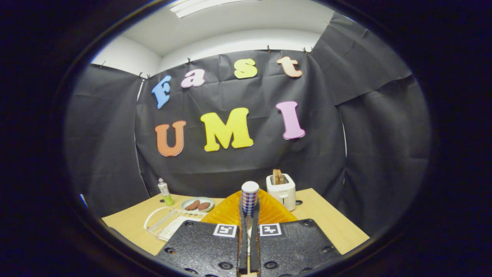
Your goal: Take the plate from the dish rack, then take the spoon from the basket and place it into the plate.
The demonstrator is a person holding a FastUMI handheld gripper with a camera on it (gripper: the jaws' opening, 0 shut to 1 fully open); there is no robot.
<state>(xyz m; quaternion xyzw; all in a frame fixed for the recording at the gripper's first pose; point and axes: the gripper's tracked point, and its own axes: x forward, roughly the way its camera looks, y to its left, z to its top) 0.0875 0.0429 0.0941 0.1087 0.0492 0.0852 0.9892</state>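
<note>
Clearly, gripper (249, 231) jaws pinch the ribbed, glossy orange plate (269, 211).

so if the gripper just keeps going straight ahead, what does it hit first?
The gripper is nearly shut. First is probably the checked cup just beyond the fingertips, above the orange plate; depth is unclear.

Gripper (249, 206): held level, pointing forward over orange plate (271, 211). Fingers (243, 238): parallel, drawn close, narrow slit between them along whole length. Fingertips overlap plate's middle, rising slightly toward its far rim. Contact with plate: cannot tell whether both fingers press on it. Two finger carriers side by side at plate's near edge, nearly touching.
</note>
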